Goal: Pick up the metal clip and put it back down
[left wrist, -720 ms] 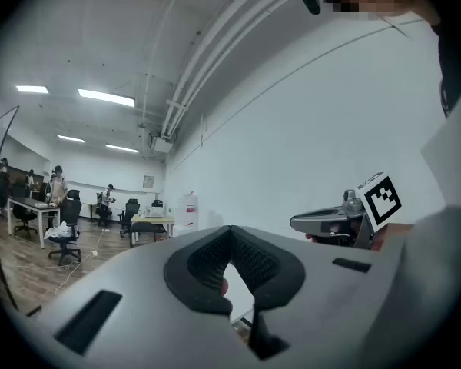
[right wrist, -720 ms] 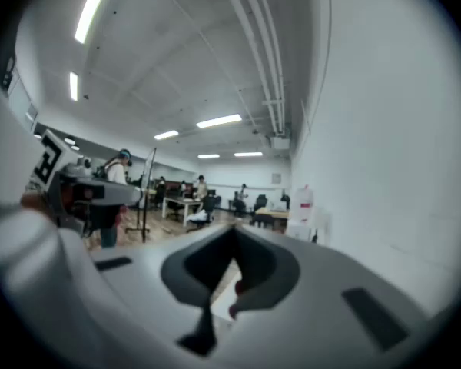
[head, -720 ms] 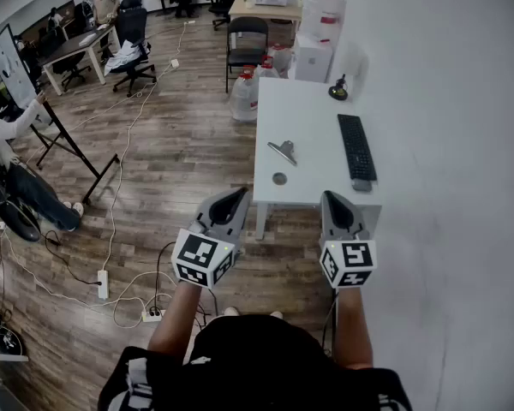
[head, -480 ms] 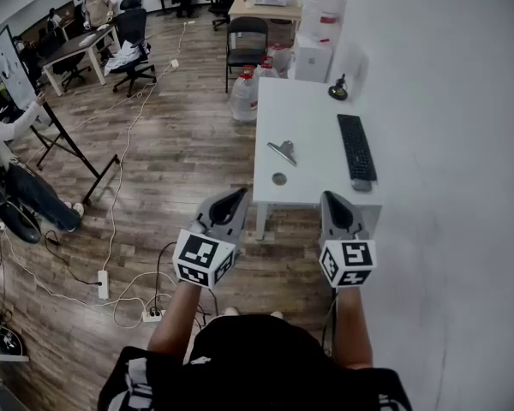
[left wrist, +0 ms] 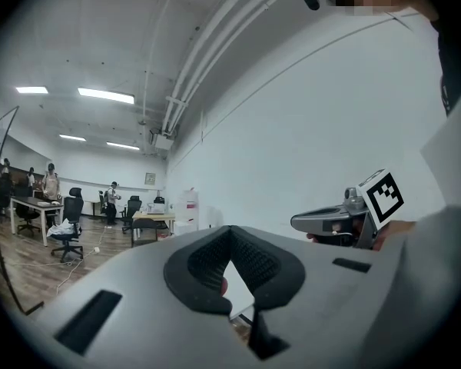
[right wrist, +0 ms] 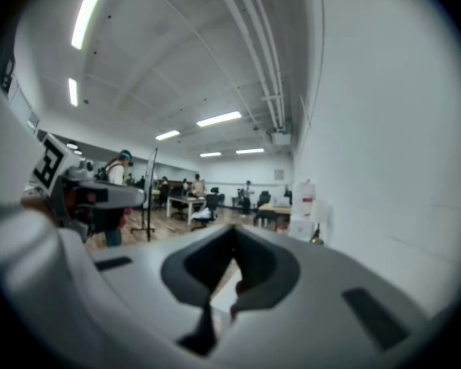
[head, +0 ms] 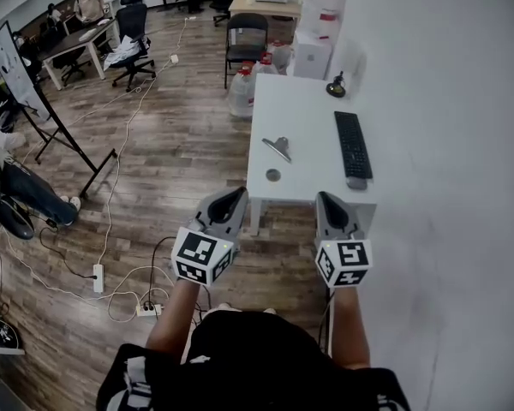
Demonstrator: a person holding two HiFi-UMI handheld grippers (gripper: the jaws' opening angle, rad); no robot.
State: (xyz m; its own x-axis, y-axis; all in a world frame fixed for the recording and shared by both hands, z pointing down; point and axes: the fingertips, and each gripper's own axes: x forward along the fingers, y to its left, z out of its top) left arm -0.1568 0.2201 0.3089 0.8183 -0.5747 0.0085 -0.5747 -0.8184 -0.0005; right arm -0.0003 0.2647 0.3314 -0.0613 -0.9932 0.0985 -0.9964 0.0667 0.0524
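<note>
Barely anything shifts: the view drifts a touch, while the left gripper (head: 238,193) and right gripper (head: 326,198) hover by the table's (head: 307,110) near edge, both pinched together on nothing, so no pickup has begun. The metal clip (head: 280,148) lies well ahead between them, with bare tabletop around it. The keyboard (head: 353,144) lies ahead of the right gripper.

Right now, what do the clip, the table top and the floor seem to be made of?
The clip looks like metal: grey, dull shine. The table top is smooth matte white, perhaps laminate. The floor shows brown grained planks: wood or wood-look.
</note>
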